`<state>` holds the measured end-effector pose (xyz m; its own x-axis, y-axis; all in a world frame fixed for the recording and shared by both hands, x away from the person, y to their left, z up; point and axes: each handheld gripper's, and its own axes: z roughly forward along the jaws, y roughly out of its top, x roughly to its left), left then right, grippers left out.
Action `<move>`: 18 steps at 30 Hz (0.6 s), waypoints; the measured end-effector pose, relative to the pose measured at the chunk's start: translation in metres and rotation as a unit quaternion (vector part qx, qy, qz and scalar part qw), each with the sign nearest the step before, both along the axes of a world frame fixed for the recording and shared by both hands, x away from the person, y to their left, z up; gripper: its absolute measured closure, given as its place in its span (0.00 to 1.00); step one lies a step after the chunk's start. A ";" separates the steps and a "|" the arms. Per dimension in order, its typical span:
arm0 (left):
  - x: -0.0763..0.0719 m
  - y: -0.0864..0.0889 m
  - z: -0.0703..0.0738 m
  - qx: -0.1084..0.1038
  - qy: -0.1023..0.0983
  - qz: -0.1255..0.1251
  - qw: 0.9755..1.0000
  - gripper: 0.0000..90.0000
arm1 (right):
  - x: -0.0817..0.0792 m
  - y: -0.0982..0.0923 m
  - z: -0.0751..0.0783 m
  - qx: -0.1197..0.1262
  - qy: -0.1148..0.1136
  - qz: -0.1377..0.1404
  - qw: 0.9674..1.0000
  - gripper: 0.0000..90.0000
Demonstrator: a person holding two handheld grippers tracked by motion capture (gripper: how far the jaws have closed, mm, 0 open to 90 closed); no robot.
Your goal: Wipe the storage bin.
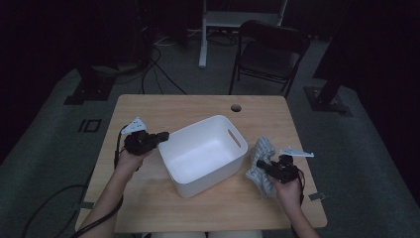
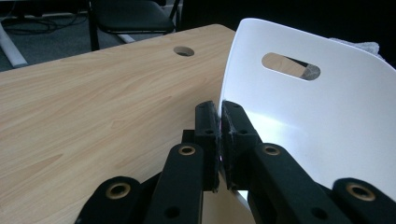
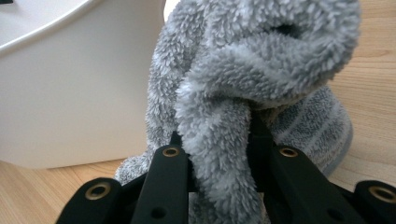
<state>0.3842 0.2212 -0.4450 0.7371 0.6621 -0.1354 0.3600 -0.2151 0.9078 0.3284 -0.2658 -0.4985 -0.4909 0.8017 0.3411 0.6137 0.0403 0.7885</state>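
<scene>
Left claw (image 2: 219,109) clamped tight on the bin's (image 1: 198,163) near rim, white wall pinched between the two pads. Bin standing upright mid-bench (image 1: 148,106), slotted handle on its far side. Right claw (image 3: 219,140) closed on a grey towel (image 3: 261,60), a fluffy fold bunched between the pads and draped over them. Towel (image 1: 261,166) lying on the bench just right of the bin, touching or nearly touching its outer wall. Hands gripping both claws from the near edge. Black chair (image 1: 270,52) beyond the bench.
</scene>
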 end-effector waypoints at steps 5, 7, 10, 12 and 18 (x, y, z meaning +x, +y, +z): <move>0.010 -0.003 0.004 -0.006 0.007 -0.002 1.000 0.80 | 0.000 0.000 0.000 0.002 0.001 0.000 1.000 0.84; 0.013 -0.008 0.004 0.007 0.008 -0.005 1.000 0.80 | 0.000 -0.001 -0.001 0.003 0.002 -0.001 1.000 0.84; 0.017 -0.015 0.002 0.019 0.016 -0.008 1.000 0.80 | -0.001 -0.002 -0.001 0.003 0.001 -0.002 1.000 0.84; 0.018 -0.017 0.001 0.016 0.016 -0.011 1.000 0.82 | -0.001 -0.003 -0.001 0.004 0.002 -0.003 1.000 0.84; 0.015 -0.018 -0.001 0.012 0.017 -0.008 1.000 0.92 | 0.000 -0.003 -0.001 0.003 0.002 -0.003 1.000 0.84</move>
